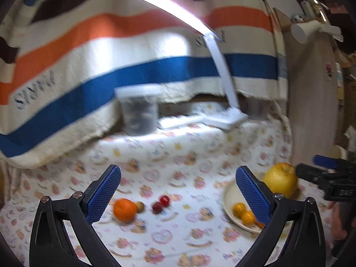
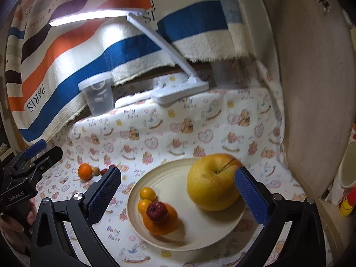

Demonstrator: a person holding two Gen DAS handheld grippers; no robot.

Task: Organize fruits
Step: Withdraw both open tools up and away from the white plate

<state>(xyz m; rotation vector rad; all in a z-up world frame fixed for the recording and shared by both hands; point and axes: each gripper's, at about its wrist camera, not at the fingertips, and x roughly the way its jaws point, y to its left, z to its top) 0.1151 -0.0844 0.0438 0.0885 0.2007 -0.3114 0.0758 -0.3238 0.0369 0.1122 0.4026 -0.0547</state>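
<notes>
A striped blanket (image 1: 124, 51) in brown, orange, blue and cream is hanging behind the table, and a cloth (image 2: 178, 129) printed with bears and hearts is covering the tabletop. A lit white lamp (image 1: 213, 66) is standing at the back with its base on the cloth, and a clear lidded tub (image 1: 139, 109) is sitting to its left, just under the blanket's hem.

The left gripper (image 1: 178, 195) is hanging open over the cloth, nothing between its blue pads. The right gripper (image 2: 184, 197) is likewise standing wide apart over the plate (image 2: 178, 171), gripping nothing; its right pad is showing in front of the apple's side, and whether it is touching cannot be told.

The cream plate is lying near the right edge of the table. On it a big yellow apple (image 2: 211, 182) is sitting at the right. At the left of the plate an orange (image 2: 165, 223) is lying with a wrinkled red fruit (image 2: 156, 210) on top of it, and two small yellow fruits (image 2: 146, 198) are touching beside them.

Well apart on the bare cloth, a second orange (image 1: 125, 209) is lying with a small tan fruit (image 1: 139, 207) just beside it, and two small red fruits (image 1: 161, 203) are lying near, to its right.
</notes>
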